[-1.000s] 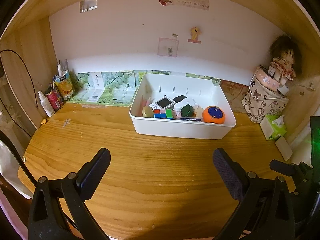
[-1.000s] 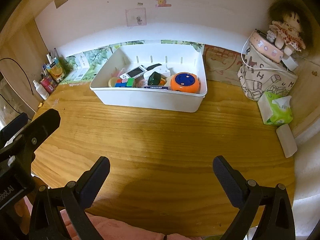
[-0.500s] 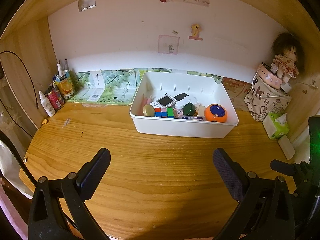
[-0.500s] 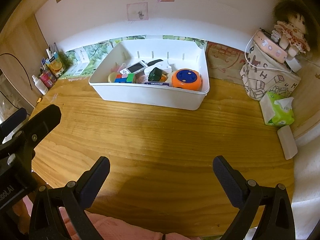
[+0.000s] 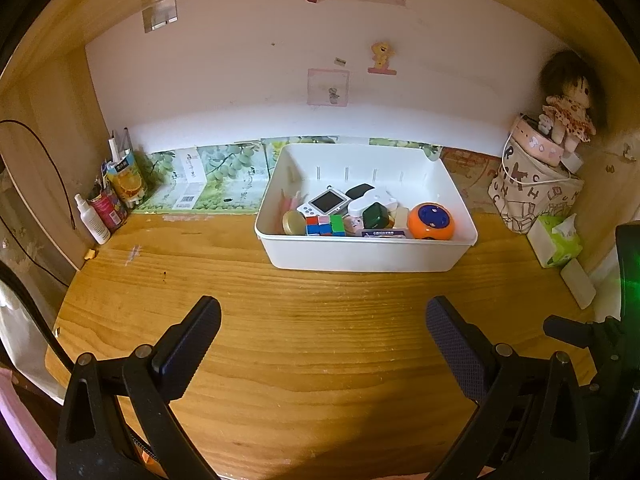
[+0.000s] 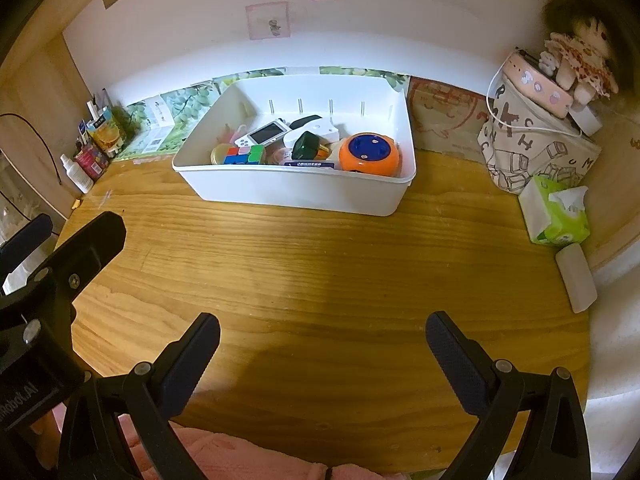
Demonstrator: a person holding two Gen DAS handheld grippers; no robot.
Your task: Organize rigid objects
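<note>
Centre frame, a white bin holds small hard toys, likely light. We hold both grippers low, jaws wide, empty; its rim offers grip.

Warm dim light, fisheye-bent edges

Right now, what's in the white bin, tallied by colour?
Orange: 1, the ball toy
Green: 1, the dark box
Multicolour: 1, the puzzle cube
White: 2, the handheld game and a white case
Gold: 1, the round lid
Total: 6 clear; others in the white bin are hidden.
</note>
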